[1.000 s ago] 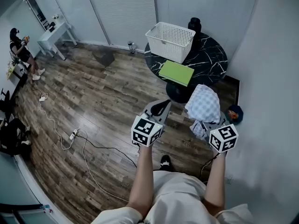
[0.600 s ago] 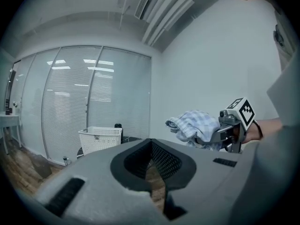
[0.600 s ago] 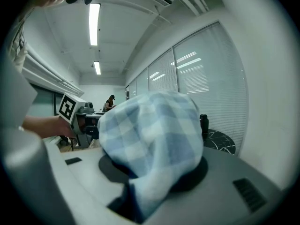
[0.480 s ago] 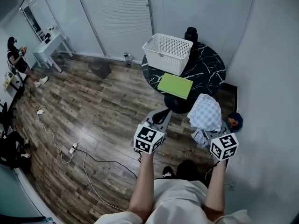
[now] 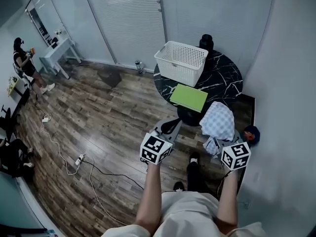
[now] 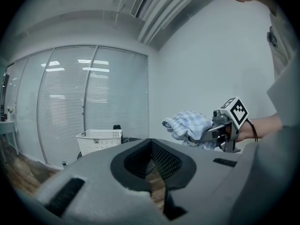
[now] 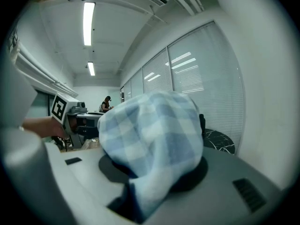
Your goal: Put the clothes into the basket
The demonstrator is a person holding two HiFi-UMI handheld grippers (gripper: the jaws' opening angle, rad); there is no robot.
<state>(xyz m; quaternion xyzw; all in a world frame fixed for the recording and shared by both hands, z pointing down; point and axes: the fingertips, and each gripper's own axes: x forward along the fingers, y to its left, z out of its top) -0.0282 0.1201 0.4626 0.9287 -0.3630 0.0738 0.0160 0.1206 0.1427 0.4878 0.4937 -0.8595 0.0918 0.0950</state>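
Now | right gripper (image 5: 220, 140) clamps checked cloth (image 5: 217, 121) | white basket (image 5: 174, 66) on table (image 5: 223, 74)

An office: blind-covered glass walls (image 5: 131, 19), ceiling strip lights (image 7: 88, 18), white desk (image 5: 60, 44).

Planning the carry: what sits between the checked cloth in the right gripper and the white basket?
In the head view, a flat green sheet lies on the black table between the checked cloth and the white basket.
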